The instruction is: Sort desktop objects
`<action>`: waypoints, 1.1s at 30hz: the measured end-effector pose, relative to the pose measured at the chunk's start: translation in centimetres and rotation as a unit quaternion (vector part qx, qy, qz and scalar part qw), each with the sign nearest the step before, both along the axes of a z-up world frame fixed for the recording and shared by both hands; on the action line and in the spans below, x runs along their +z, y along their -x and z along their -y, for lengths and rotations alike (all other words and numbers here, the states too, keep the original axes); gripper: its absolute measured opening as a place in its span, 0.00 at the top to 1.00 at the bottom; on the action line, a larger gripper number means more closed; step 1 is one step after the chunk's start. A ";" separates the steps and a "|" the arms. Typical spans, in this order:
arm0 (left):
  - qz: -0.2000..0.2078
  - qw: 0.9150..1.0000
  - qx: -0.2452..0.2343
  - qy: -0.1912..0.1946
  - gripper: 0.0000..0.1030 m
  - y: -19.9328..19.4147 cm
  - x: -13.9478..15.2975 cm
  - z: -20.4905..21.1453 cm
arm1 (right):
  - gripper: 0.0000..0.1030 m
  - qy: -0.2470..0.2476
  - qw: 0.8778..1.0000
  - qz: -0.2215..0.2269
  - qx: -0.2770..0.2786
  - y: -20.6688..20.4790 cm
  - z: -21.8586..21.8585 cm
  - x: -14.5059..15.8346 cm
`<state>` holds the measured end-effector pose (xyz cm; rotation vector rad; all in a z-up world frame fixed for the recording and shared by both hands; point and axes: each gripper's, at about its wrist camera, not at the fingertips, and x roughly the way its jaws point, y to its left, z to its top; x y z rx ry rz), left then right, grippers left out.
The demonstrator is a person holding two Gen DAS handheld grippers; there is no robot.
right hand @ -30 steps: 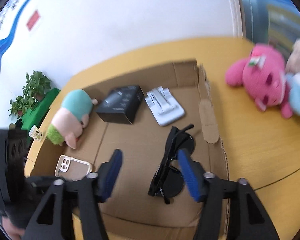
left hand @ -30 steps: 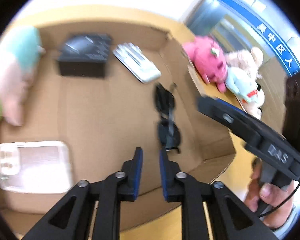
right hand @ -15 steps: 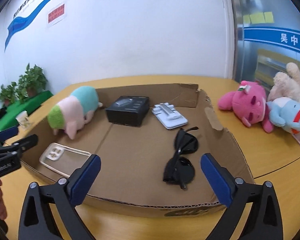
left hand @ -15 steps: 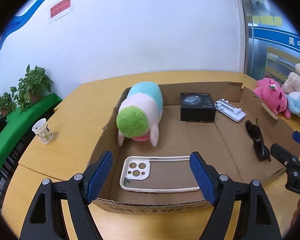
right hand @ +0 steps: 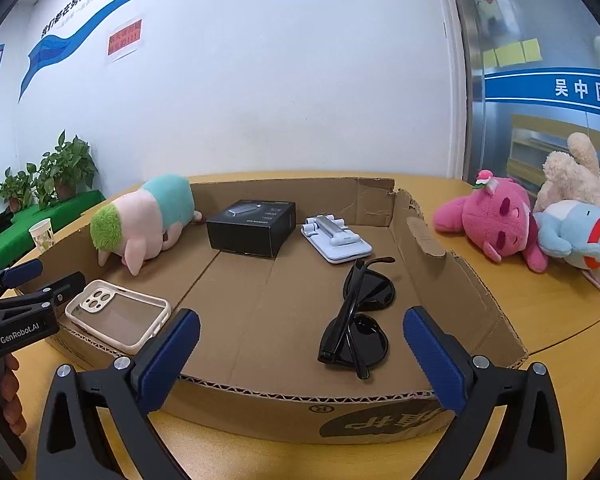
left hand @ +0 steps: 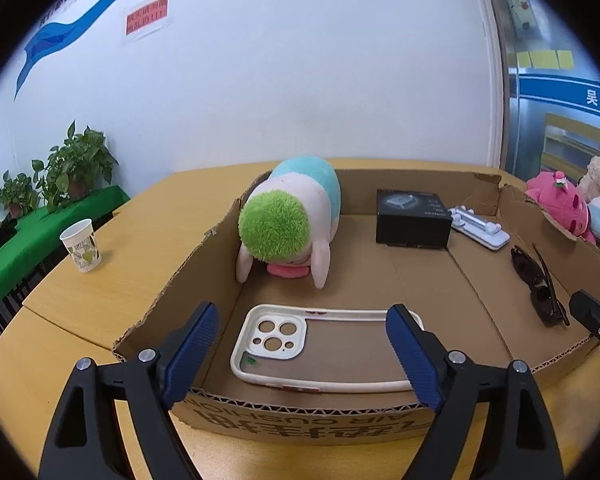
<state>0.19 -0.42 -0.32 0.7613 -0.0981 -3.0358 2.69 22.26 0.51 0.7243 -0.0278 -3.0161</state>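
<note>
Presently, the left gripper [left hand: 302,344] hangs over the near wall of the cardboard box [left hand: 308,420], its jaws opening around nothing, with the white phone case [left hand: 324,376] lying flat on the box floor just beyond them. Likewise empty, the right gripper [right hand: 302,356] stands at its widest before the folded black sunglasses [right hand: 358,320]. Judged by appearance, the case is light, thin and somewhat flexible, best pinched across one long rim, while the glossy sunglasses seem slippery and fragile, best taken at the hinged frame edge.
</note>
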 end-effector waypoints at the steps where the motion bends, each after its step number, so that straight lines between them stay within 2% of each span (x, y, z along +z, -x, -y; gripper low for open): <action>1: -0.009 1.000 -0.002 -0.001 0.16 -0.2 -0.1 0.0 | 0.00 0.000 1.000 0.000 0.000 0.0 0.0 0.0; 9: -0.018 1.000 -0.007 -0.003 0.12 -0.2 0.1 -0.1 | 0.00 0.000 1.000 0.000 0.000 0.0 0.0 0.0; 33: -0.018 1.000 -0.008 -0.004 0.12 -0.3 0.1 -0.1 | 0.00 0.000 1.000 0.000 0.000 0.0 -0.1 0.0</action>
